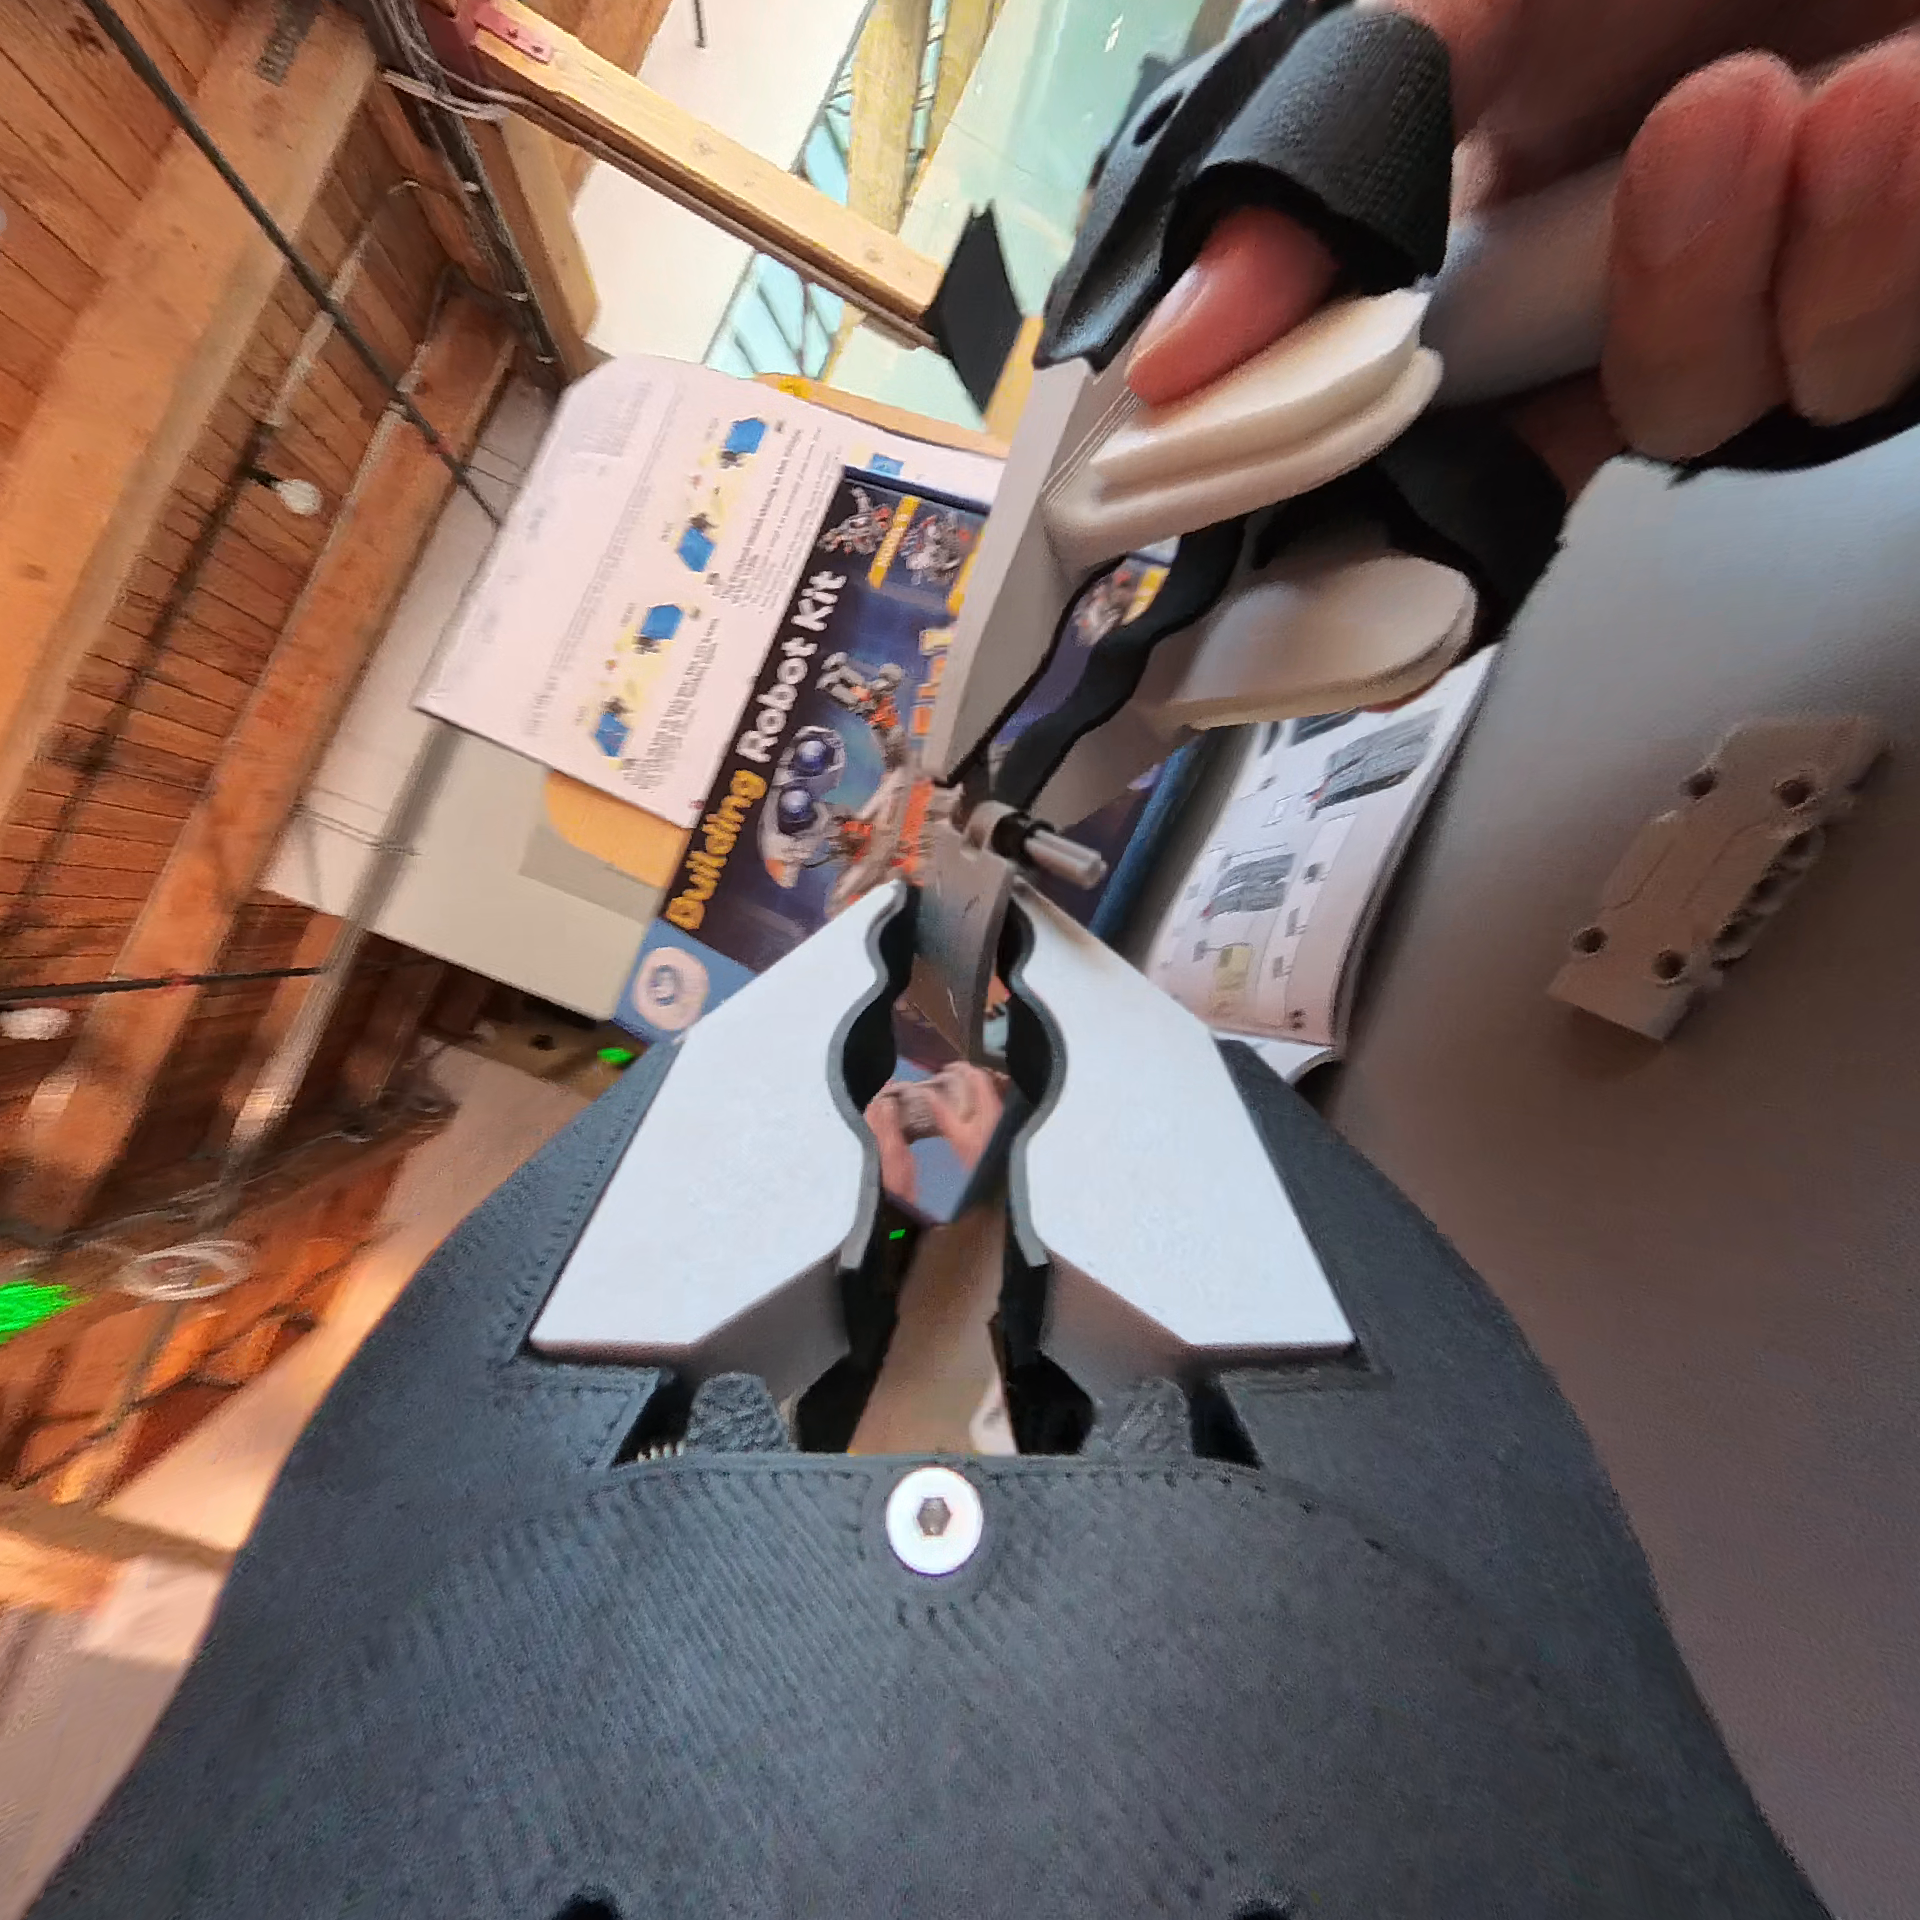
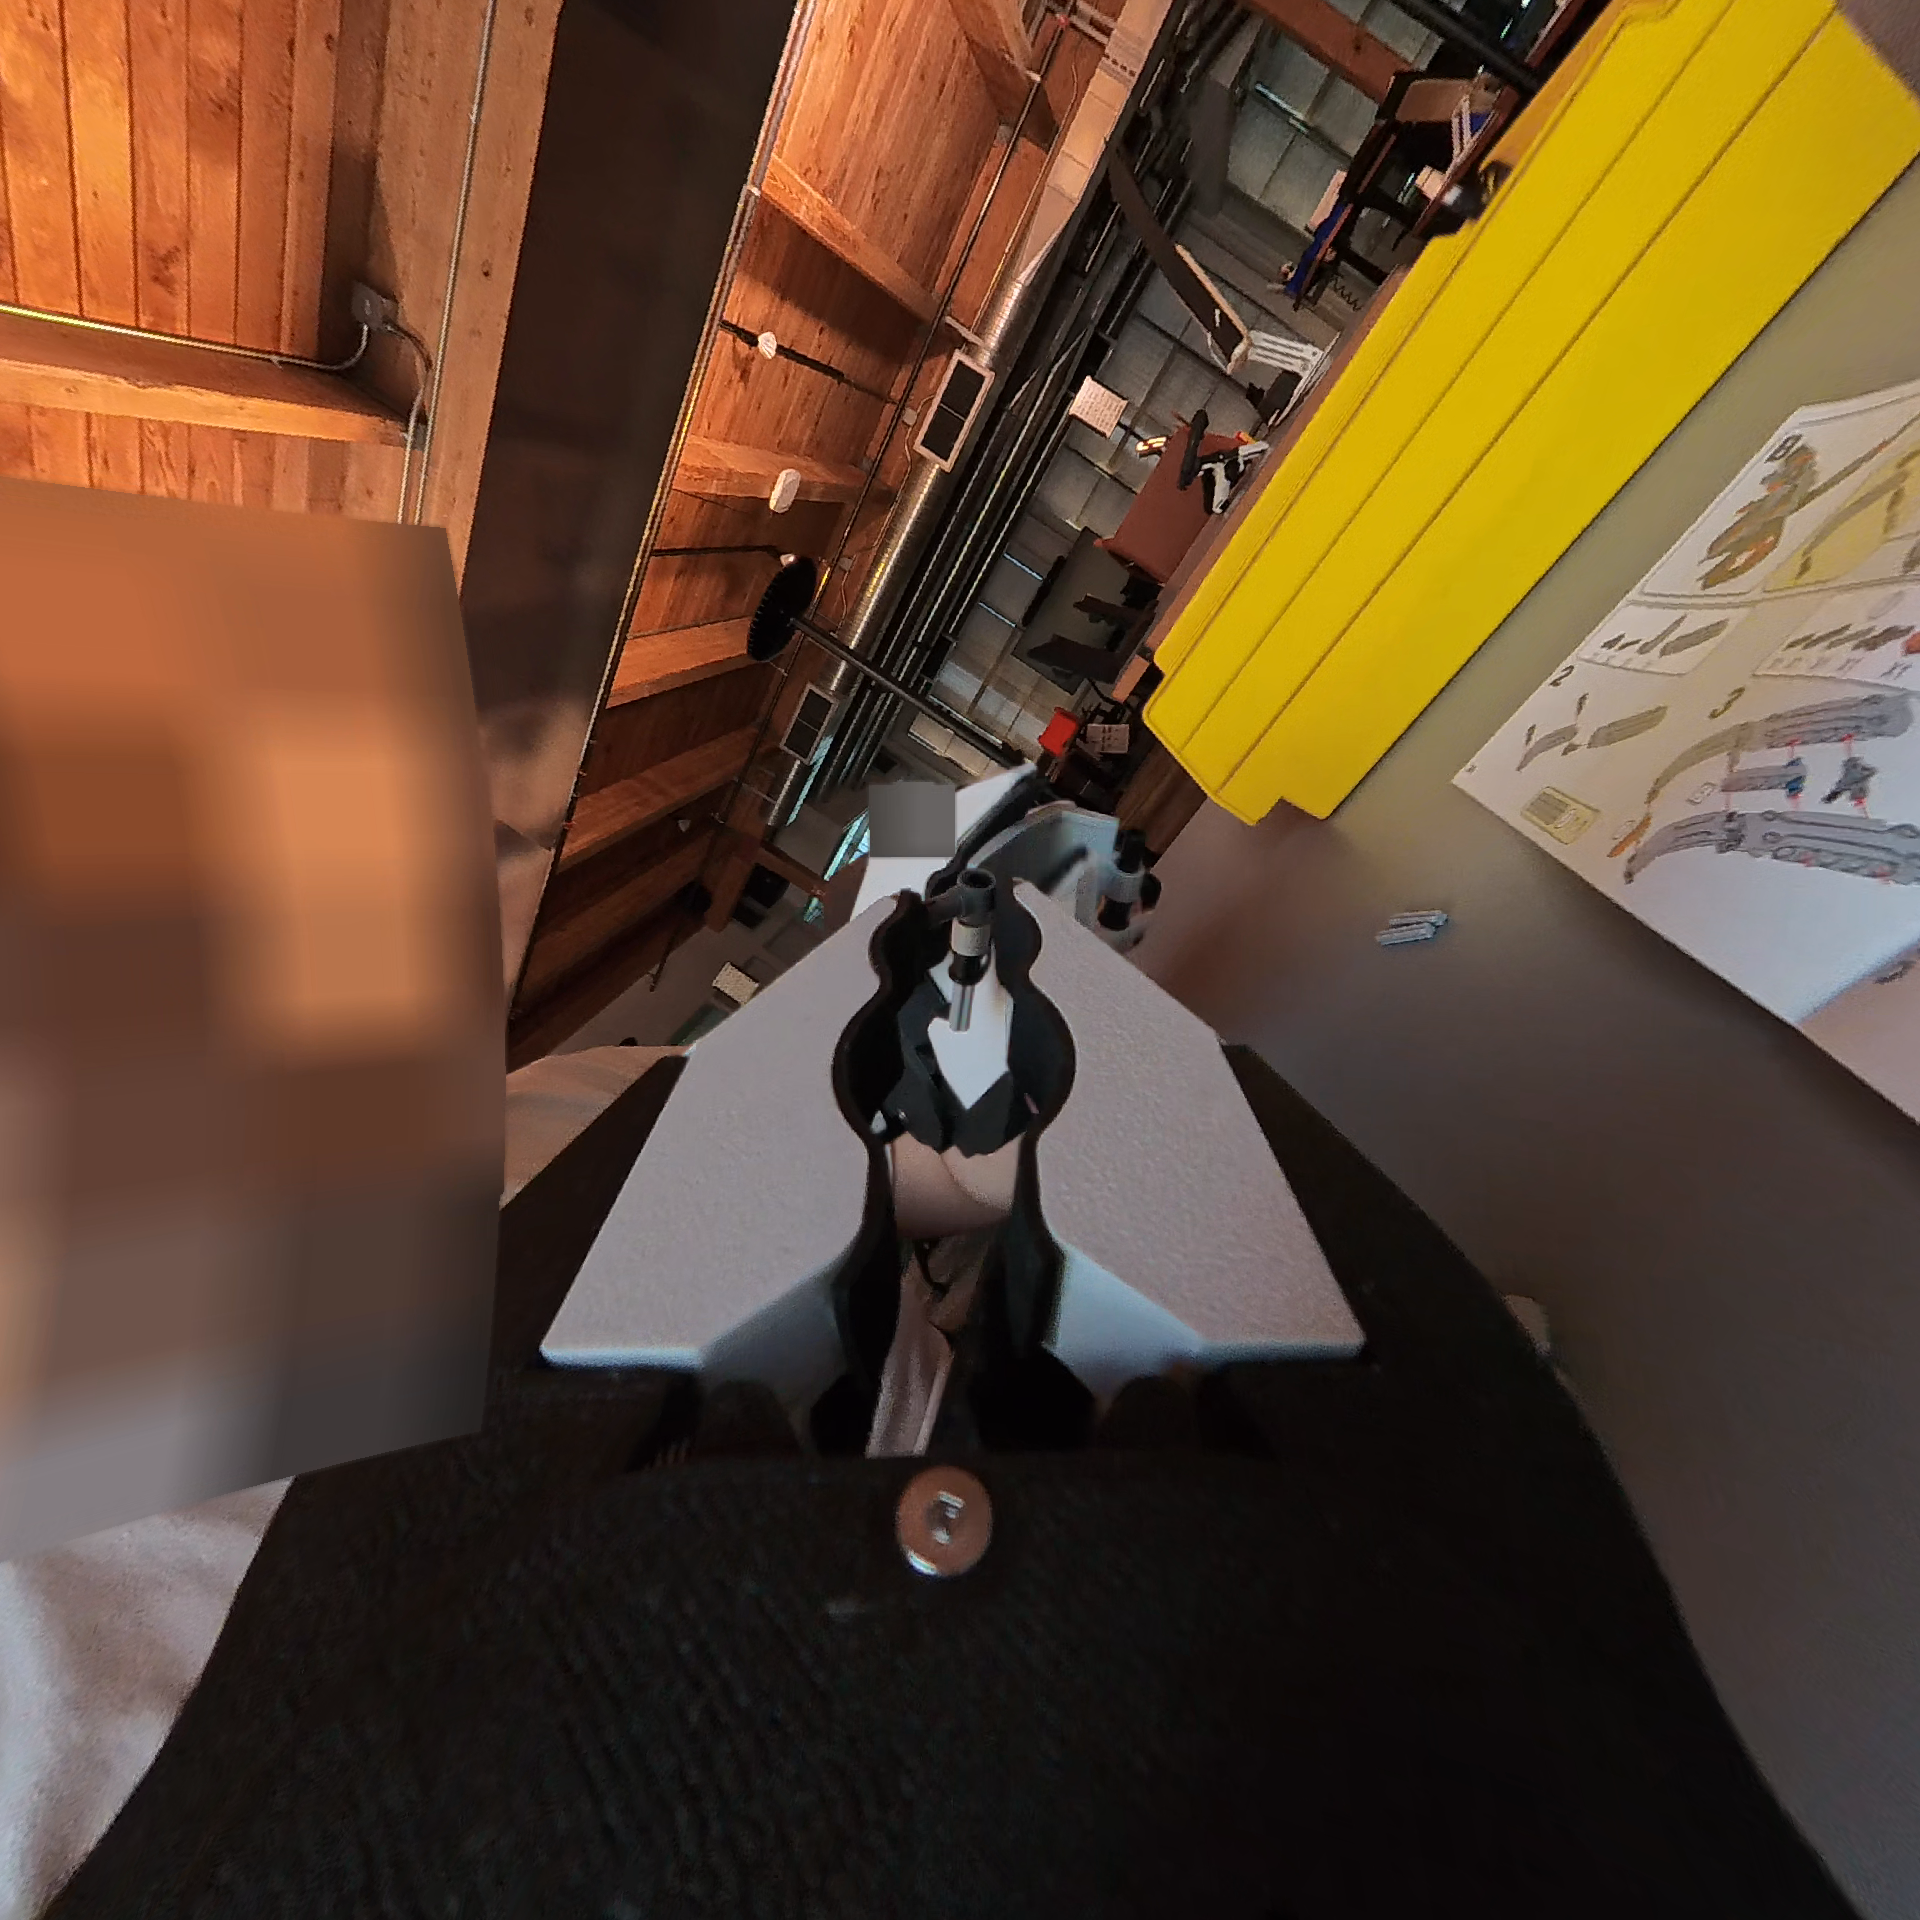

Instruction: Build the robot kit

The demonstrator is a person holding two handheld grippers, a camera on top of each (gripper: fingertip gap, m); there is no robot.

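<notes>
My left gripper [image 1: 961, 920] is shut on a thin grey curved building part [image 1: 961, 935], held upright between its tips. A small grey and black pin piece [image 1: 1039, 836] sticks out just above those tips. My right gripper [image 2: 964, 920] is shut on this pin piece [image 2: 971, 951]. In the left wrist view the right gripper [image 1: 951, 777] reaches down from the upper right and meets the grey part, with a hand [image 1: 1714, 239] on its handle. Both grippers are raised above the grey table [image 2: 1507, 1143], tip to tip.
A dark kit box [image 1: 790, 790] with a white sheet [image 1: 623, 582] on it stands behind. An open booklet [image 1: 1299, 862] and a grey block part [image 1: 1714, 883] lie on the table. A yellow bin [image 2: 1507, 416], an instruction sheet [image 2: 1766, 675] and a small loose pin [image 2: 1413, 928] lie to the right. The tips of both grippers are at nearly the same place.
</notes>
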